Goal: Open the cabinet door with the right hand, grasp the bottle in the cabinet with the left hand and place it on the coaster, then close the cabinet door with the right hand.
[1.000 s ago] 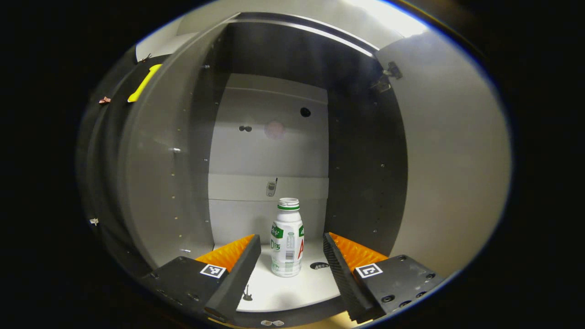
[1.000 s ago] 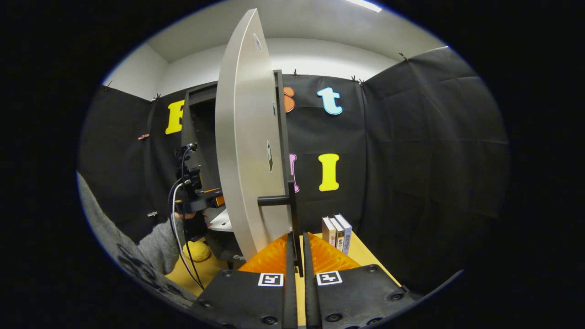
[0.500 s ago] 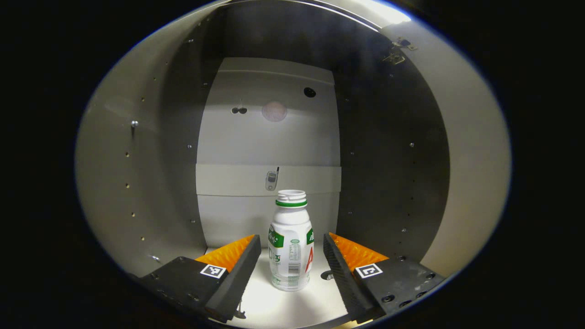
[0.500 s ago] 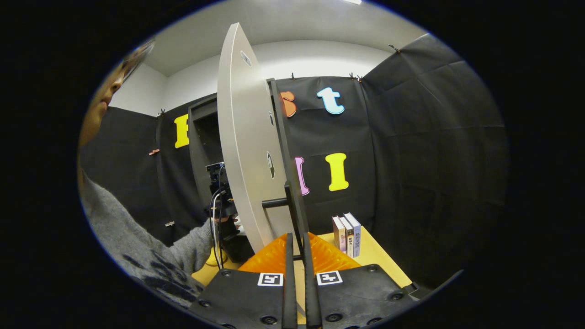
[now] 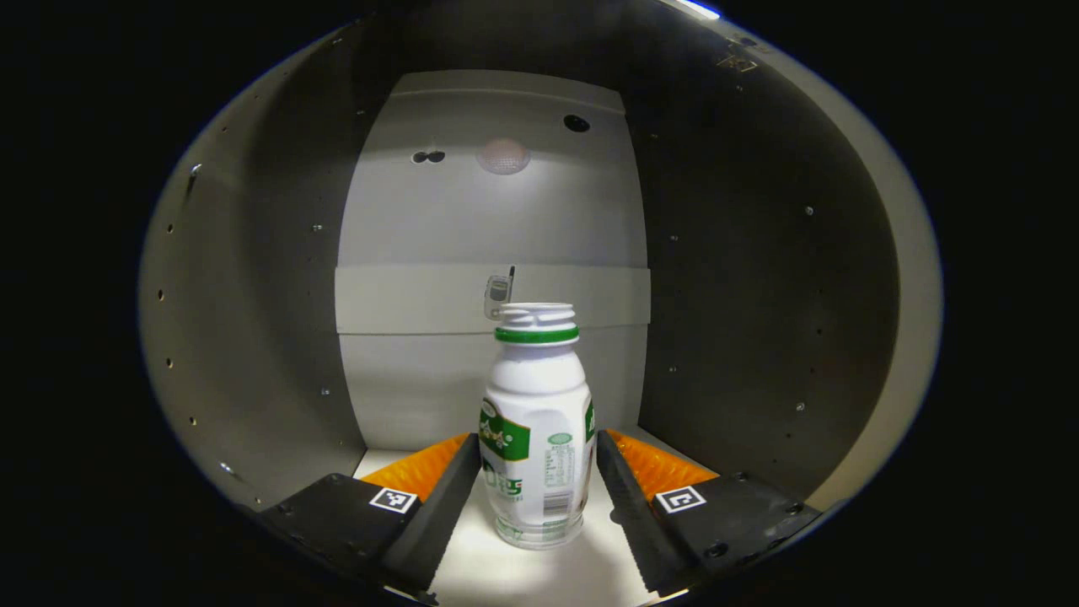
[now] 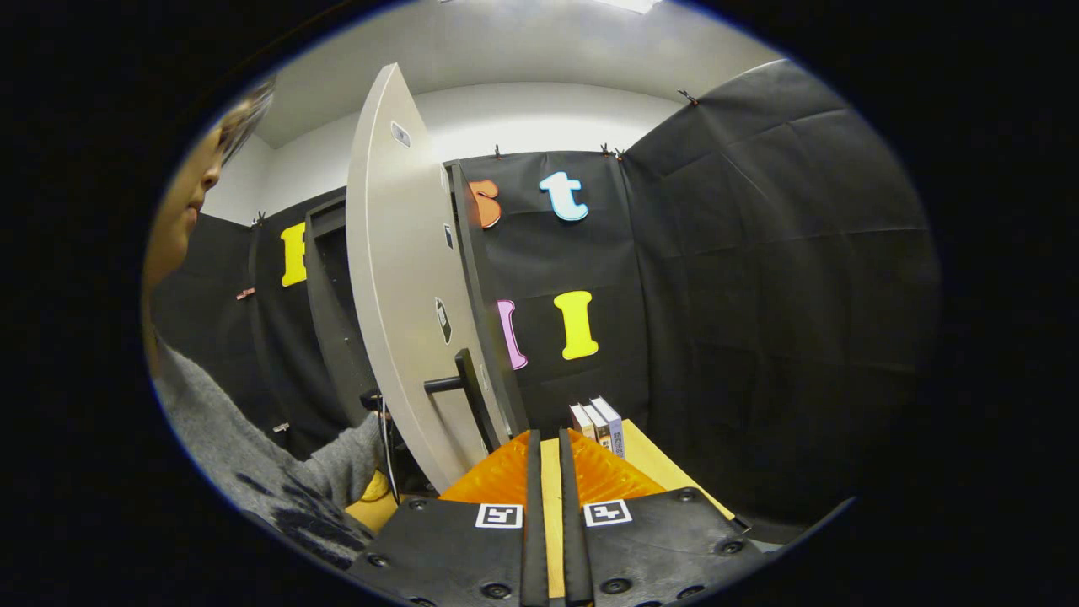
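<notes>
Left gripper [image 5: 538, 472] is spread open, one finger on each side of the bottle [image 5: 536, 430], close to its sides, with no clear contact visible. The bottle stands upright on the cabinet [image 5: 253, 278] floor toward the front edge, long axis vertical, open uncapped mouth pointing up, green ring just under the rim. Nothing else visible standing in the cabinet; back wall carries a pale horizontal strip behind the bottle's neck. Versus half a second ago: the bottle looms larger and now sits between the fingers rather than beyond their tips. Right gripper [image 6: 545, 455] has its fingers closed with a narrow slit left between them, gripping nothing; the door handle [image 6: 459, 384] lies beyond the tips, apart from them, whereas a second ago the fingers were clamped on it. Cabinet door [image 6: 396, 278] stands wide open. Beyond it, a few books [image 6: 597, 424] stand upright at the far edge of the tabletop [image 6: 649, 459].
</notes>
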Demonstrator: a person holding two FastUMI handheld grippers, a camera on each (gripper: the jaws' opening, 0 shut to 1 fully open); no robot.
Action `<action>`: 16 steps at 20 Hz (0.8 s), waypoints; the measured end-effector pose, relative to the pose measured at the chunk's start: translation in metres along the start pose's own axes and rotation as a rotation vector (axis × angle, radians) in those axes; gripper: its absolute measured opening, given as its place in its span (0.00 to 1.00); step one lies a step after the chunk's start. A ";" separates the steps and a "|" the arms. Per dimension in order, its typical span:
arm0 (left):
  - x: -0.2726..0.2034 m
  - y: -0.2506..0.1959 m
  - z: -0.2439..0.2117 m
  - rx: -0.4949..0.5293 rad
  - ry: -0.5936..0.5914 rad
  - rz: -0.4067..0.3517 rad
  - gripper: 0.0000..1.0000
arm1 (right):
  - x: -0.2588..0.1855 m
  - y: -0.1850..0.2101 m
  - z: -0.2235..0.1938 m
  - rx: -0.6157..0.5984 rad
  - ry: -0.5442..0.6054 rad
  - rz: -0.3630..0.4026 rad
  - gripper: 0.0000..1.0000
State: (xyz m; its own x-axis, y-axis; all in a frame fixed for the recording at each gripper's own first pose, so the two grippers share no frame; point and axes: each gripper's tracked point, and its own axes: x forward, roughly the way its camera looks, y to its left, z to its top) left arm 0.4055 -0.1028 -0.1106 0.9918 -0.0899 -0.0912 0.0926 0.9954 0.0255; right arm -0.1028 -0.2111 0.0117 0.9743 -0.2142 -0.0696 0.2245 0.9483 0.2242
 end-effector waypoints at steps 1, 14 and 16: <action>0.004 0.001 0.000 0.001 0.003 0.003 0.87 | 0.001 -0.003 0.001 -0.002 -0.002 -0.006 0.12; -0.114 -0.011 0.058 -0.023 -0.105 -0.036 0.81 | 0.046 -0.039 0.009 -0.034 0.005 0.032 0.12; -0.162 -0.005 0.065 -0.004 -0.119 -0.044 0.81 | 0.045 -0.035 0.009 -0.107 -0.014 0.017 0.12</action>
State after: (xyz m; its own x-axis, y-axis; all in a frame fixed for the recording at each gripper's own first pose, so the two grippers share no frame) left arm 0.2503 -0.0959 -0.0309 0.9903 -0.1365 0.0270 0.1360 0.9905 0.0199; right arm -0.0667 -0.2564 0.0093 0.9782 -0.2006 -0.0531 0.2057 0.9712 0.1203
